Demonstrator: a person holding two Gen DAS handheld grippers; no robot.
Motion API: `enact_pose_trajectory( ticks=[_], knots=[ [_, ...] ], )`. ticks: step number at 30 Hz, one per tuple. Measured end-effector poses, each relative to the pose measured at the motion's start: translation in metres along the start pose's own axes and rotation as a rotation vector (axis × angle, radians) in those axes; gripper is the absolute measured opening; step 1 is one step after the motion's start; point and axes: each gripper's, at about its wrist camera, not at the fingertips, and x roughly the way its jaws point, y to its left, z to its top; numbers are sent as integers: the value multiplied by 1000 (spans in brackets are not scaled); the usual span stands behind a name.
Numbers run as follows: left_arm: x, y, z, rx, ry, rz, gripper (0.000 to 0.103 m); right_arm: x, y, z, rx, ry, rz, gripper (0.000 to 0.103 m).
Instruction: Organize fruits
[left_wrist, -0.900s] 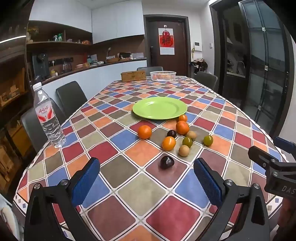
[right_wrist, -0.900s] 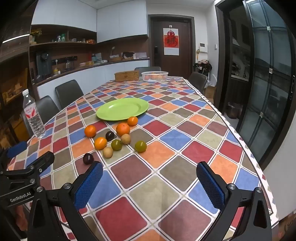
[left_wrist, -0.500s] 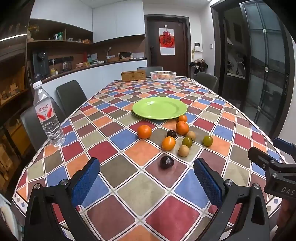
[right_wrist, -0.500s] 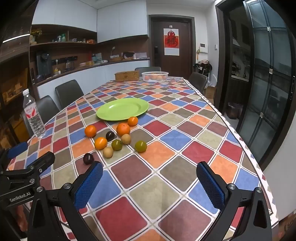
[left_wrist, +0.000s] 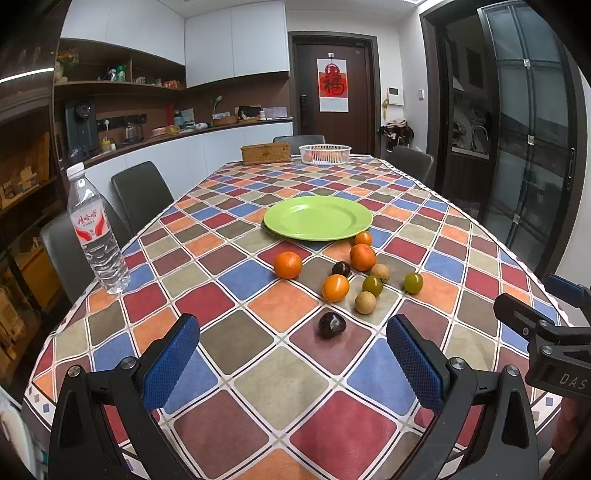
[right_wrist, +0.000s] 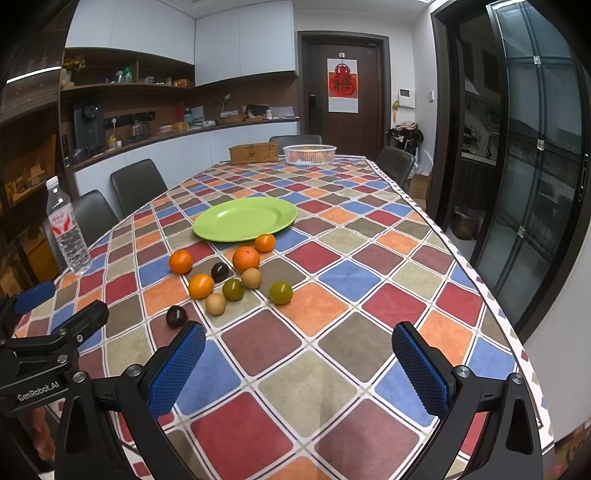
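1. Nothing on the counter (left_wrist: 236, 334) has shifted since the earlier frames; both grippers hang where they were, and the fruits lie in the same places.
2. Left gripper (left_wrist: 293, 354): its jaws stand wide apart above the near end of the checkered counter, with nothing between the blue pads (left_wrist: 413, 360).
3. Right gripper (right_wrist: 298, 363): its jaws are equally wide and hold nothing. It hovers beside the left one, whose black frame shows at the left edge of the right wrist view.
4. The fruits sit loose on the counter, just in front of the green plate (left_wrist: 317, 217), which has nothing on it.
5. Nearest the plate is a small orange (left_wrist: 364, 238), touching a larger orange (left_wrist: 362, 257) in front of it.
6. A third orange (left_wrist: 287, 264) lies apart to the left, and a fourth orange (left_wrist: 335, 288) sits nearer the grippers.
7. A dark plum (left_wrist: 340, 268) lies between these, and another dark plum (left_wrist: 332, 325) lies alone, closest to the left gripper.
8. Two tan longans (left_wrist: 380, 272) (left_wrist: 365, 302) and two green fruits (left_wrist: 372, 285) (left_wrist: 413, 283) fill the right side of the cluster.
9. A water bottle (left_wrist: 96, 229) stands upright near the counter's left edge.
10. A white basket (left_wrist: 325, 153) and a woven box (left_wrist: 265, 153) stand at the far end.
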Motion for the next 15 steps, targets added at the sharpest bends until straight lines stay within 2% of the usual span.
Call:
enact_pose_trajectory(
  ticks=[15],
  knots=[
    [-3,0,1,-4,-7,-1,103,-4,0,2,-3,-4,-1,102]
  ],
)
